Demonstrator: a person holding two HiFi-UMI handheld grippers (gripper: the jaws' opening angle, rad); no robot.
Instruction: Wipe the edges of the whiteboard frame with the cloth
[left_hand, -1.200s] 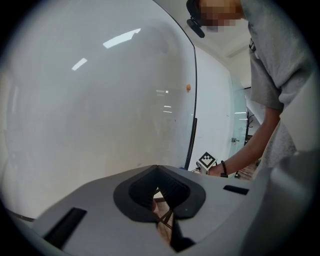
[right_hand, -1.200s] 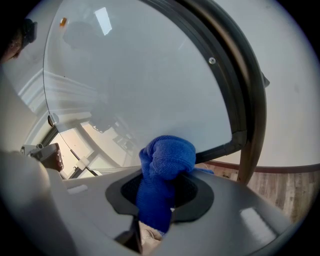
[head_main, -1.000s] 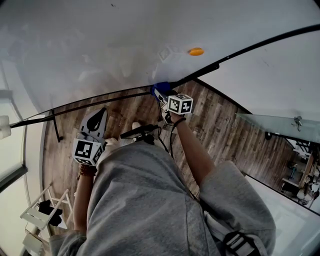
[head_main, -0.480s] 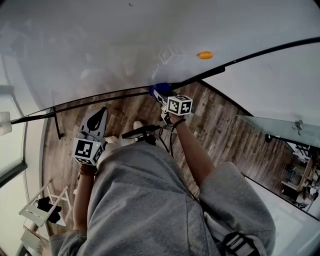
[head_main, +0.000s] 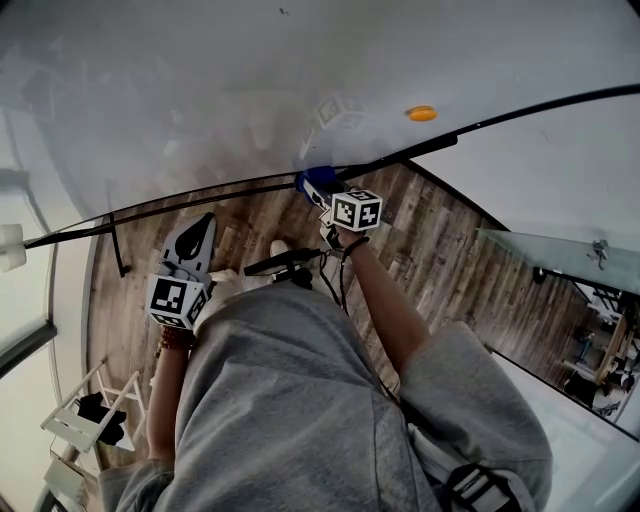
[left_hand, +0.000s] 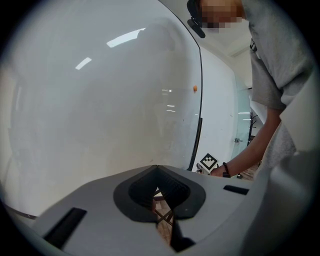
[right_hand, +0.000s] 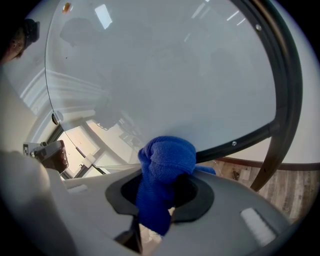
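Risk of sliding off the narrow bar onto the board face, or of dragging the cloth (right_hand: 165, 160) loose, if pressed unevenly. Right tongs (right_hand: 160, 195) pinching the bunched blue cloth against the lower edge of the whiteboard frame (right_hand: 245, 138), arm stretched forward and down. Left tongs (left_hand: 157, 172) pressed together, empty, held low beside the body, well apart.

Whiteboard frame (right_hand: 289, 80) bars the way ahead; floor (head_main: 440, 250) beneath open

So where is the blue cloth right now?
The blue cloth is pinched in the right gripper, right at the black bottom edge of the whiteboard frame, near the middle of the head view.
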